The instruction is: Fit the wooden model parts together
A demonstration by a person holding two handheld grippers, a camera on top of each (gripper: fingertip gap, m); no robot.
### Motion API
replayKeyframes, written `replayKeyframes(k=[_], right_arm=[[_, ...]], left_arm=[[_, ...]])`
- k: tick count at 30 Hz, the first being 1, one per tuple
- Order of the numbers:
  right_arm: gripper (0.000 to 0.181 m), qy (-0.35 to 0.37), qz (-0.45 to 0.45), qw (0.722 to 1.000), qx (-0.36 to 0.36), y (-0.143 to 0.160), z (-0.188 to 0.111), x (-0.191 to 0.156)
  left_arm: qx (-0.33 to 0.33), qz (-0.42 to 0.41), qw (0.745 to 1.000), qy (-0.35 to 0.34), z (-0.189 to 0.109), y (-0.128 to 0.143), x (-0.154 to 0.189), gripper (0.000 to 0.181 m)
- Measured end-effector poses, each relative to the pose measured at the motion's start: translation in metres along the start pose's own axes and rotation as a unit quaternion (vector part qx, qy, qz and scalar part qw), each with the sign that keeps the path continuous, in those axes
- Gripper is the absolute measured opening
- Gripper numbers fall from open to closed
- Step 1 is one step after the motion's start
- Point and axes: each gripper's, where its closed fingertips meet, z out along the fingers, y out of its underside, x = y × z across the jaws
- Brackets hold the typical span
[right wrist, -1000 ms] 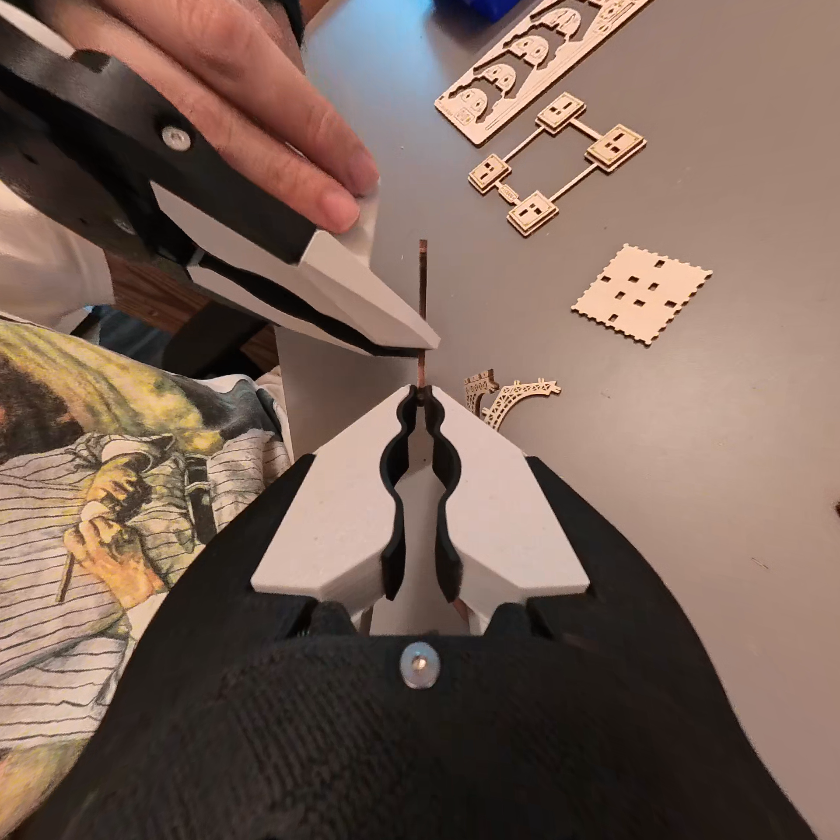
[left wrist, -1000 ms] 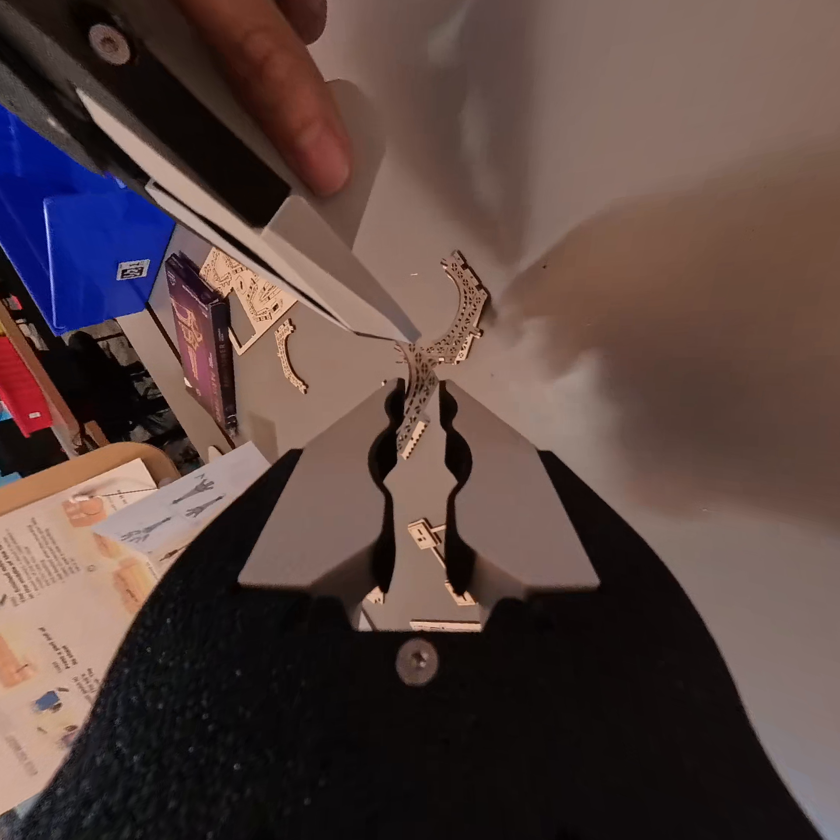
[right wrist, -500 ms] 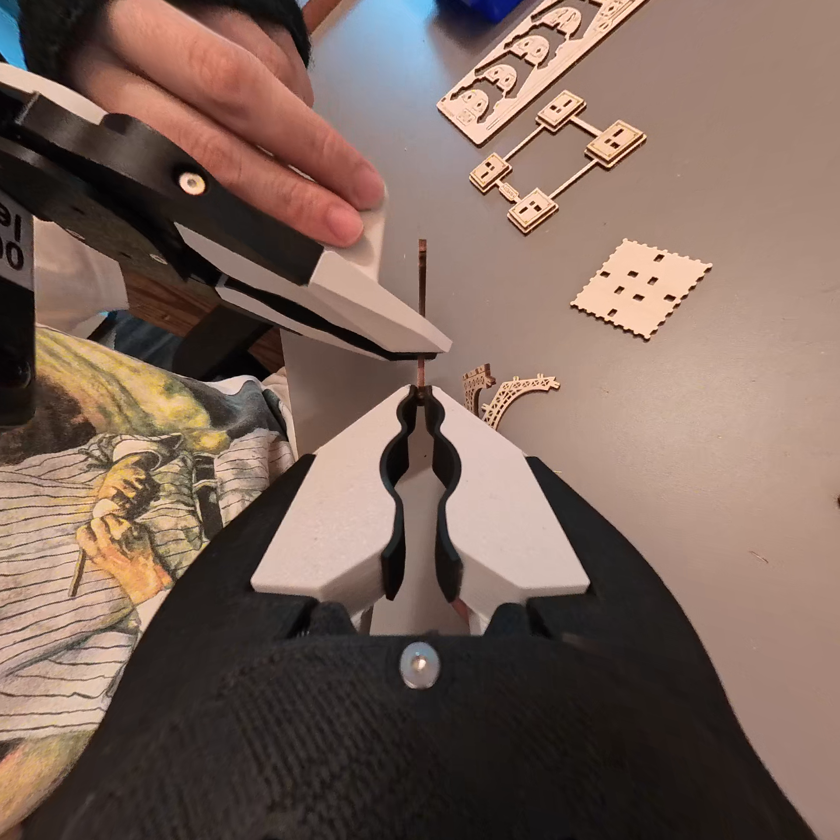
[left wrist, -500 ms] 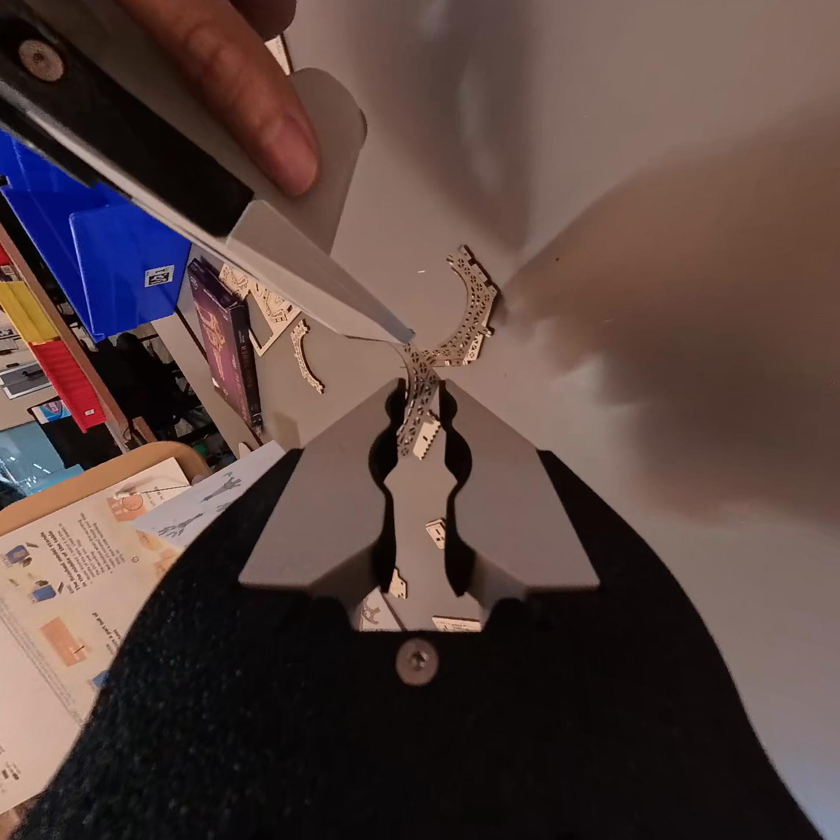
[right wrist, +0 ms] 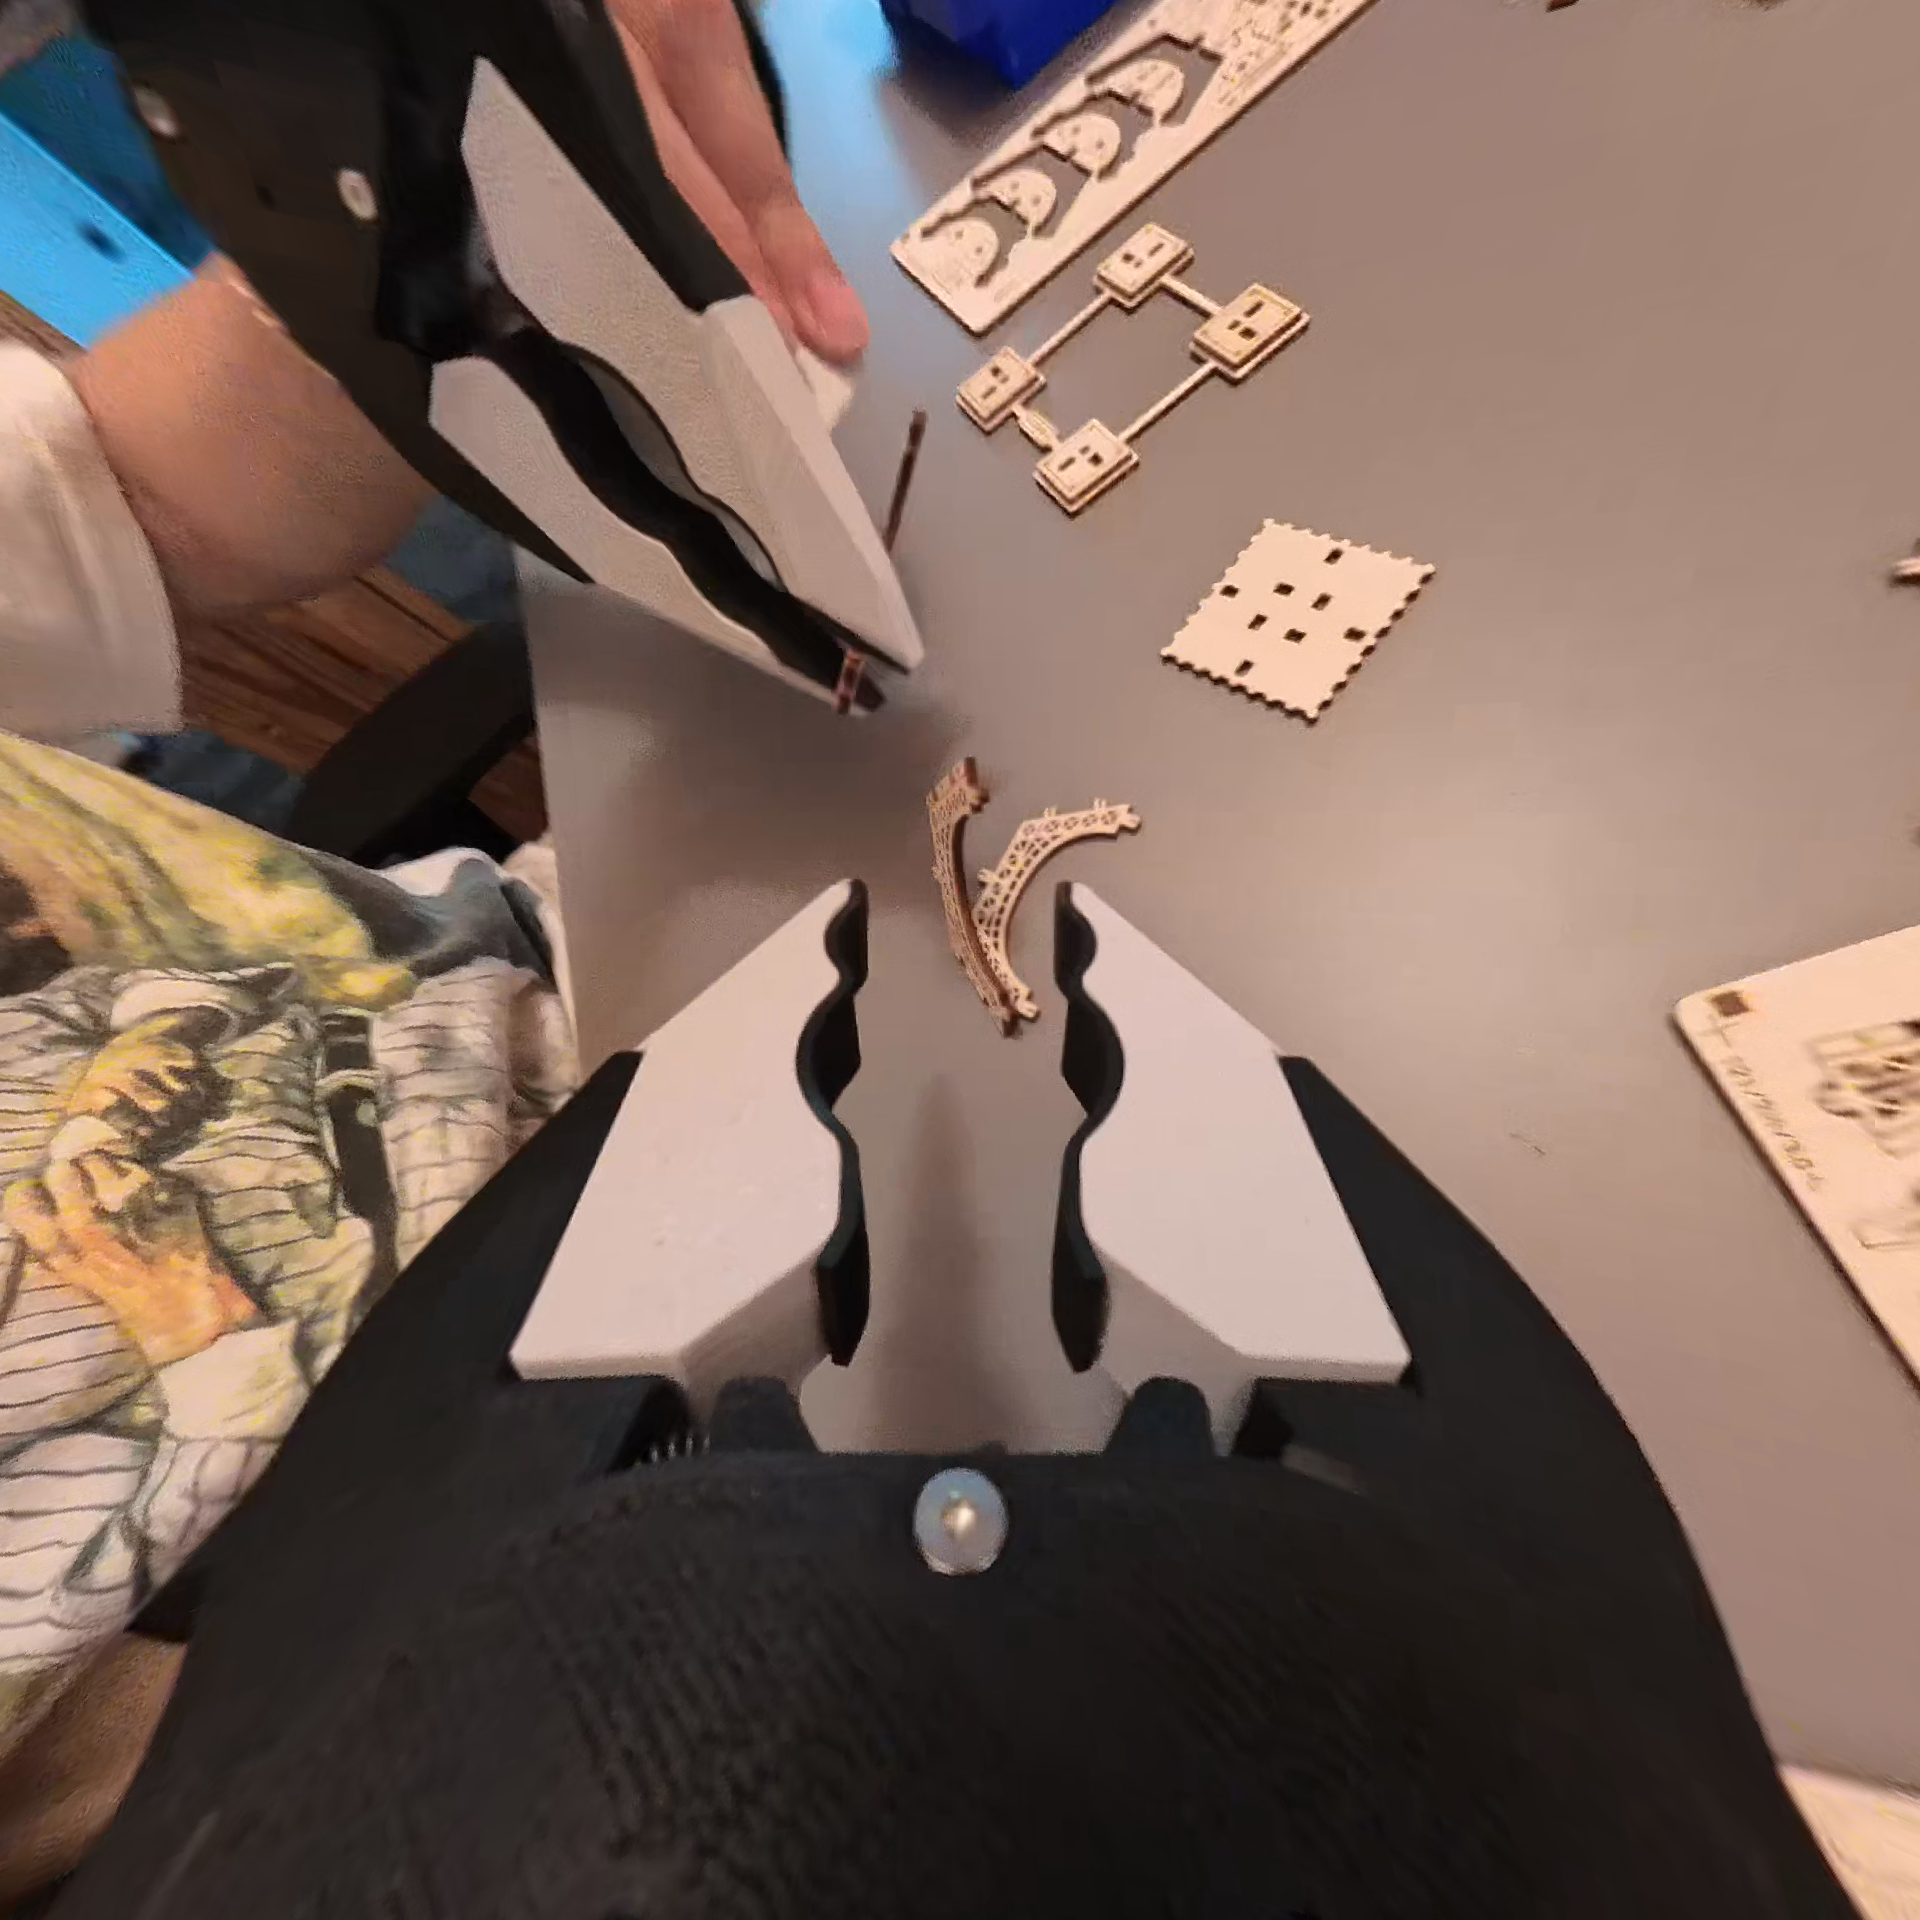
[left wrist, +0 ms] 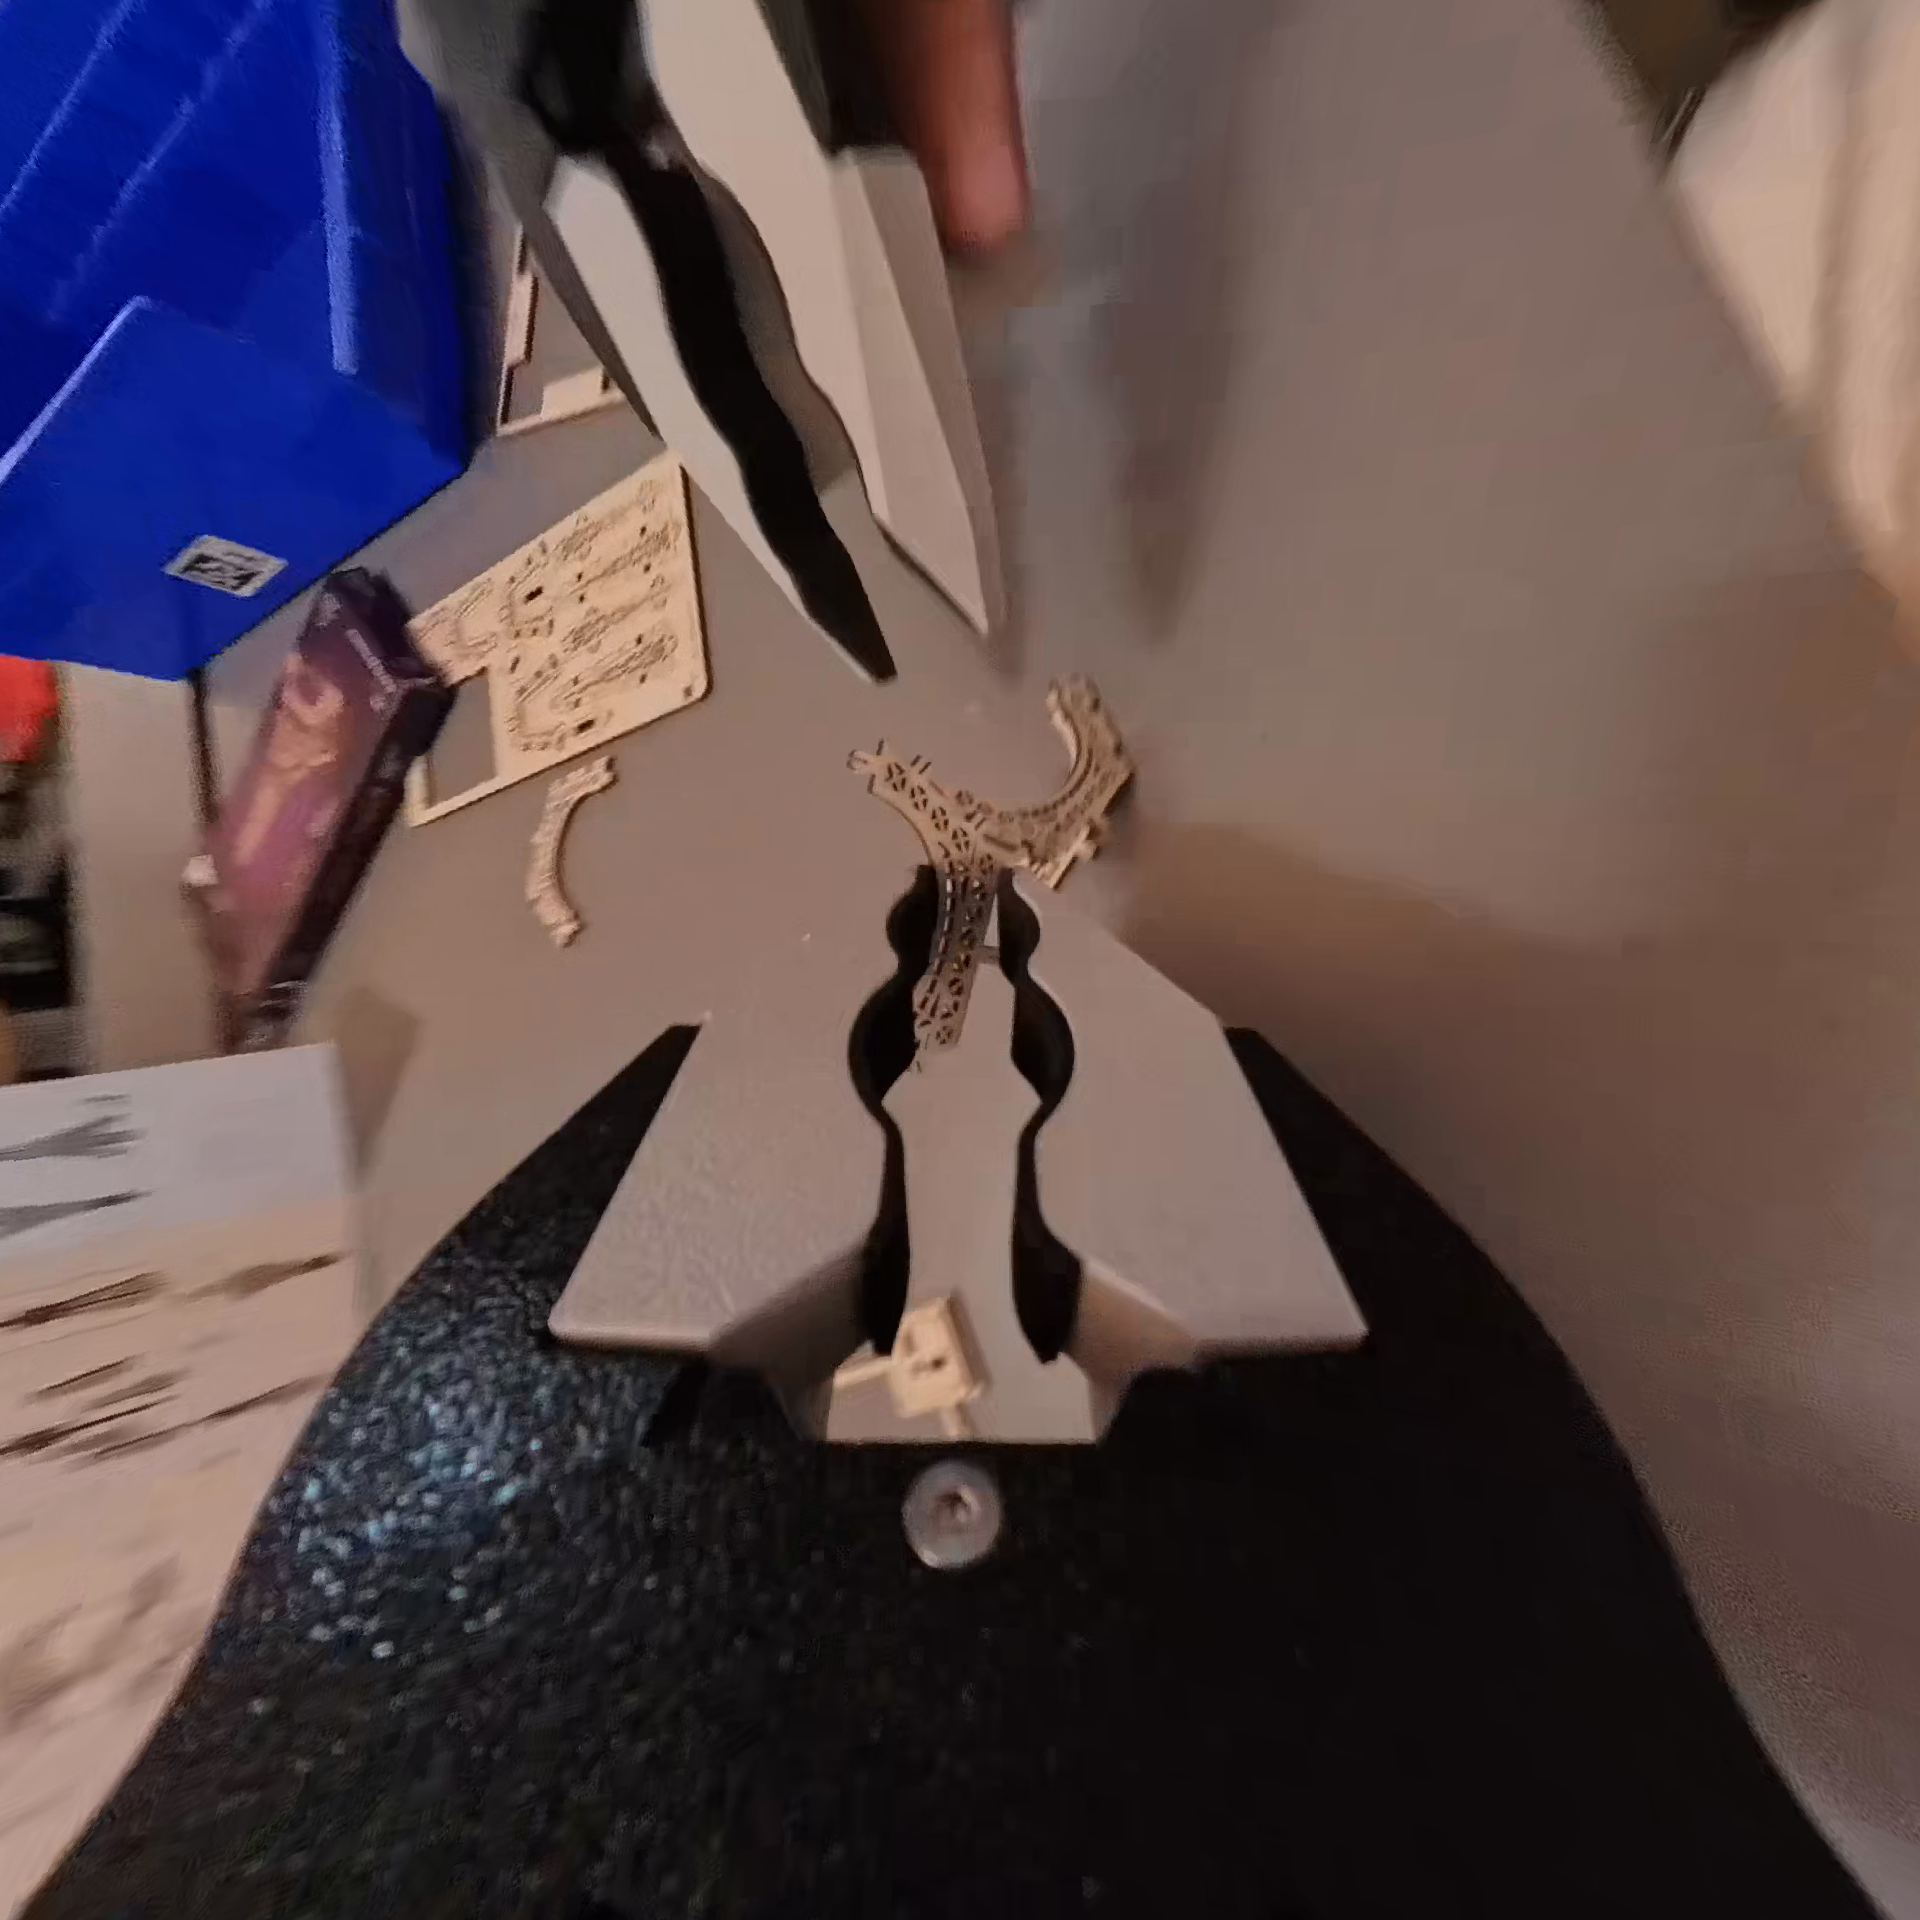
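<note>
Left gripper (left wrist: 961,894) pinching lattice piece (left wrist: 951,966), right gripper (right wrist: 961,904) agape

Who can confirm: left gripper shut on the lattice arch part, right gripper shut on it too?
Wrong on the right gripper: it is open, holding nothing, as the right wrist view shows. The left gripper is shut on the lattice arch part.

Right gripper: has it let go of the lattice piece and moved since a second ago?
Yes. The right gripper is open and has backed off from the lattice piece, which the left gripper holds above the grey table.
</note>
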Motion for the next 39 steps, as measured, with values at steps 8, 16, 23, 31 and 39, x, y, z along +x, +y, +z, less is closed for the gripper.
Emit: replayKeyframes(k=[8,16,23,31,39], right_arm=[[0.018,-0.065,0.004,0.998,0.019,0.001,0.029,0.004],[0.004,-0.106,0.01,0.994,0.025,0.003,0.037,-0.001],[0.001,-0.116,0.007,0.993,0.022,0.003,0.037,-0.003],[0.001,-0.142,0.028,0.989,0.022,0.002,0.037,-0.004],[0.0,-0.176,0.059,0.982,0.04,-0.004,0.031,-0.005]], left_arm=[[0.12,-0.114,0.985,0.051,0.013,0.014,0.009,0.009],[0.12,-0.09,0.986,0.074,0.029,0.021,0.017,0.009],[0.15,-0.1,0.979,0.092,0.033,0.02,0.014,0.009],[0.162,-0.086,0.977,0.11,0.034,0.018,0.013,0.009],[0.186,-0.085,0.972,0.12,0.033,0.013,0.006,0.009]])
